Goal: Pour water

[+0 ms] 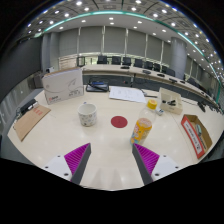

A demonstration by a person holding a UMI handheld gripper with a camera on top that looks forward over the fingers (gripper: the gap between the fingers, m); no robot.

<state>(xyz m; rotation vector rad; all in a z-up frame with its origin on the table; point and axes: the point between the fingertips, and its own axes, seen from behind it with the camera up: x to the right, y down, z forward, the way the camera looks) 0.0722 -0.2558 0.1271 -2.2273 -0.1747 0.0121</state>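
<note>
Gripper view: the gripper [110, 160] is being held level above a cream table [100, 140], its fingers [76, 158] spread apart around nothing. A meeting room with long desks and chairs [120, 62] is being shown beyond. An orange-filled cup [142, 128] is standing upright just ahead of the fingers, beside a red coaster [119, 121] and a white cup [88, 115].

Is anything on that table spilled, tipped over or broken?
Nothing stands out. The white cup and the yellow cup stand upright on the table, no spill shows, and the open gripper holds nothing.
</note>
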